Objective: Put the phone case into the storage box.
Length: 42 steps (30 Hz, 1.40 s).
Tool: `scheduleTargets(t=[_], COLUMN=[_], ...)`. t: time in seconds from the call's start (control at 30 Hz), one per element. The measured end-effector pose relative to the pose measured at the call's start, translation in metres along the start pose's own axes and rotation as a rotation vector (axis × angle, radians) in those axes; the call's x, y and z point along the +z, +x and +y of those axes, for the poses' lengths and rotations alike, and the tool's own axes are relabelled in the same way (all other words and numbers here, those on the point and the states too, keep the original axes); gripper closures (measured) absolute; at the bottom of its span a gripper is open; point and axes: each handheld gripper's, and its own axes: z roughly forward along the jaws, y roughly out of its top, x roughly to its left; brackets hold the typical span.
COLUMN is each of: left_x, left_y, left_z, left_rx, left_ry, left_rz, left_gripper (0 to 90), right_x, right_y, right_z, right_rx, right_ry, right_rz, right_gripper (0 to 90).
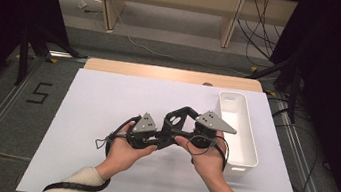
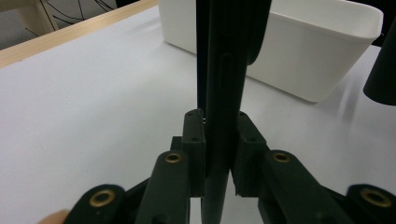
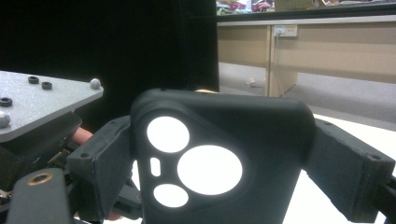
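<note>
Above the middle of the white table sheet (image 1: 105,117), the person holds a black phone case (image 1: 178,117) between the two grippers, clear of the surface. The left gripper (image 1: 159,136) has its jaws clamped on one thin edge of the case; in the left gripper view the case (image 2: 226,93) runs straight up the middle as a narrow dark strip, and both black pads (image 2: 194,135) press against its sides. The right gripper (image 1: 193,129) grips the case across its width. In the right gripper view the case (image 3: 261,154) faces the camera flat on, with its camera cut-outs showing bright, and a pad (image 3: 100,163) sits tight against each of its two side edges, so those jaws stand wide but are closed on the case.

In the high view both hands meet just beside each other near the centre of the sheet, the left hand (image 1: 122,152) below its gripper and the right hand (image 1: 207,159) below its own. A white bin (image 1: 246,152) stands on the right part of the sheet, just beside the right gripper, its long side running away from the person. In the left gripper view the bin (image 2: 317,60) lies beyond the case.
</note>
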Motion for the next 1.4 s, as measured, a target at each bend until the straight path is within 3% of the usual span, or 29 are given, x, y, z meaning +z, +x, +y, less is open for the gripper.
scheduleTargets(t=[0.13,0.5,0.73,1.4], left_x=[-0.002,-0.011,-0.022,-0.053], left_y=[0.000,0.002,0.001,0.009], left_z=[0.000,-0.001,-0.001,-0.011], left_rx=[0.001,-0.008,-0.011,-0.014], left_ry=[-0.006,-0.046,-0.050,-0.084], left_rz=[0.006,-0.012,0.018,0.063], left_gripper=[65.4,25.1,1.8,0.0], right_x=[-0.001,-0.005,-0.008,-0.011], right_y=[-0.002,-0.008,-0.011,-0.017], right_z=[0.000,0.006,0.009,0.012], right_rx=[0.002,0.010,0.009,0.009], right_ry=[-0.005,-0.026,-0.033,-0.032], right_rz=[-0.009,-0.027,-0.037,-0.058], right_gripper=[14.4,14.5,14.5,14.6])
